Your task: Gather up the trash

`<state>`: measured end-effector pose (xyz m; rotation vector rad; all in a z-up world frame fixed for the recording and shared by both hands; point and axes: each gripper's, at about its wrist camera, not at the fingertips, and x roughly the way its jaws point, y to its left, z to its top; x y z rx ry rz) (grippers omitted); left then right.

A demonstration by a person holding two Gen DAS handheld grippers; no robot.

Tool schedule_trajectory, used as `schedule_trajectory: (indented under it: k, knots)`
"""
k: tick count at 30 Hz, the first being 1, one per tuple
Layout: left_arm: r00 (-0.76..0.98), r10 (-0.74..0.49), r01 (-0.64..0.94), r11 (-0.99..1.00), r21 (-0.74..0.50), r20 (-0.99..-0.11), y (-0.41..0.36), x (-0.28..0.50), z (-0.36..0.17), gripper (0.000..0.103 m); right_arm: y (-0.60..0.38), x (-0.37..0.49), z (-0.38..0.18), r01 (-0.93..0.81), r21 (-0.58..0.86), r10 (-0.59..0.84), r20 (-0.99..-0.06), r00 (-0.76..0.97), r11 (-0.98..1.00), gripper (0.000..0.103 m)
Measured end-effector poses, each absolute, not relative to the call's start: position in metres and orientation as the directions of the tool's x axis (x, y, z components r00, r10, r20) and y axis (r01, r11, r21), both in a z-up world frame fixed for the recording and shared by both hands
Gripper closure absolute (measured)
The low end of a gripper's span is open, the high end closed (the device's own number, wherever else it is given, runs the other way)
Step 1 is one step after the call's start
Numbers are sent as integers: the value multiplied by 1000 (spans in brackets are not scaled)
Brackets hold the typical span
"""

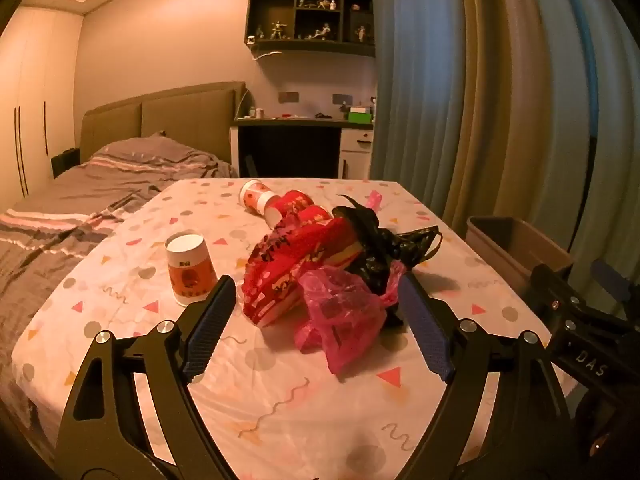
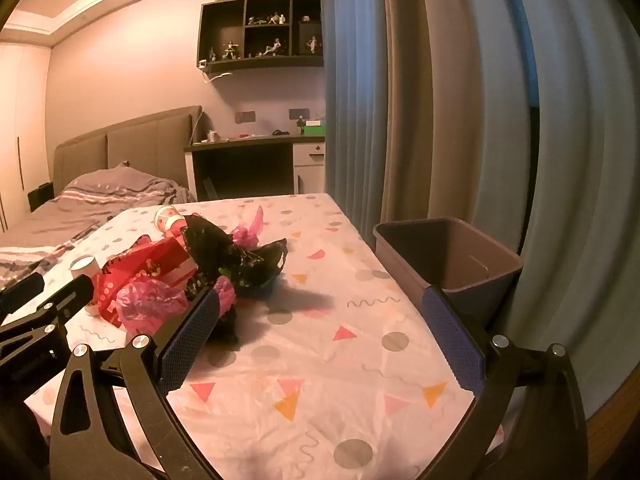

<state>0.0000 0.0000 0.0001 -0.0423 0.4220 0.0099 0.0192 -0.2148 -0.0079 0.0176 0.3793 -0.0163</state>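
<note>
A pile of trash lies on the patterned tablecloth (image 1: 280, 420): a red printed wrapper (image 1: 296, 256), a pink plastic bag (image 1: 340, 316), a black plastic bag (image 1: 380, 240) and two red paper cups on their sides (image 1: 276, 200). An upturned orange paper cup (image 1: 190, 268) stands to their left. My left gripper (image 1: 316, 320) is open and empty, its jaws on either side of the pink bag. My right gripper (image 2: 320, 328) is open and empty above the bare cloth, right of the pile (image 2: 180, 276). A brown bin (image 2: 448, 256) stands off the table's right edge.
The bin also shows in the left wrist view (image 1: 516, 248). A bed (image 1: 80, 208) lies left of the table. Curtains (image 2: 460, 100) hang to the right. A desk (image 1: 300, 140) and wall shelves (image 1: 312, 12) stand at the far wall.
</note>
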Motion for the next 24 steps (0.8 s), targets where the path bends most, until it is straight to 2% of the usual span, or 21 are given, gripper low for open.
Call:
schedule_trajectory:
  k: [24]
  knots:
    - [914,-7,-13,999,-47,-406,0,-1,0,21,-216,16,-9,20,28,-8,-360,933,999,5]
